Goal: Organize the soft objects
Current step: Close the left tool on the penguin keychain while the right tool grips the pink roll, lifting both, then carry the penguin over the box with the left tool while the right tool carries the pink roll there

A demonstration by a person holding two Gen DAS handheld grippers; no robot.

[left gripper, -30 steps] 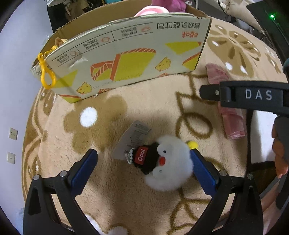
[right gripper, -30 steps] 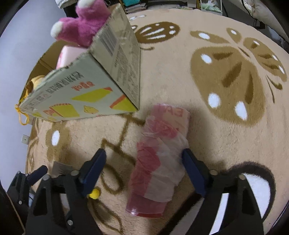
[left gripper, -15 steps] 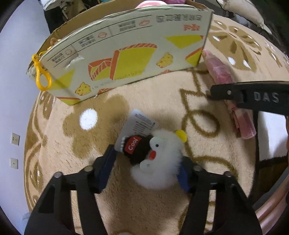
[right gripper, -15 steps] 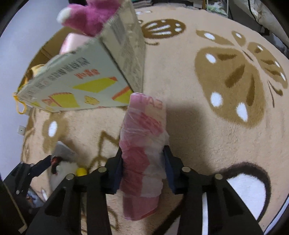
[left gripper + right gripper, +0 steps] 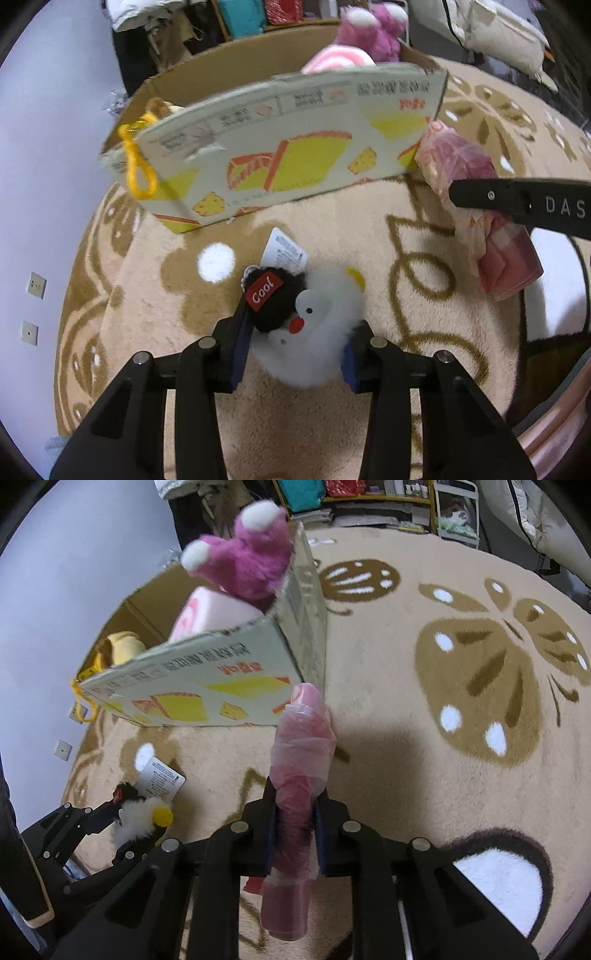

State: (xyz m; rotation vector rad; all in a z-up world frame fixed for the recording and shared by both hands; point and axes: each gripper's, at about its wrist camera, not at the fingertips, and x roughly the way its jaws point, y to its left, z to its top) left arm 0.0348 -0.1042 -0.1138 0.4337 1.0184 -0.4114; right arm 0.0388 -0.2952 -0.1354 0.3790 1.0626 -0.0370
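My left gripper [image 5: 293,349] is shut on a white fluffy plush toy [image 5: 314,332] with a black "Cool" hat and a paper tag, held above the rug. It also shows in the right wrist view [image 5: 138,821]. My right gripper [image 5: 295,825] is shut on a pink plastic-wrapped roll [image 5: 301,771], lifted near the corner of the cardboard box [image 5: 207,690]. The roll also shows in the left wrist view [image 5: 476,206]. The open box [image 5: 280,162] holds a purple plush [image 5: 247,565], a pink soft item [image 5: 210,613] and a yellow plush [image 5: 118,650].
A beige rug with brown butterfly patterns [image 5: 480,686] covers the floor. A lilac wall [image 5: 40,147] with sockets is at the left. Shelves and clutter [image 5: 369,502] stand behind the box. A yellow cord loop [image 5: 138,173] hangs over the box's left corner.
Both grippers closed on their objects and lifted them: the left on the white plush, the right on the pink roll. Both have moved closer to the box.
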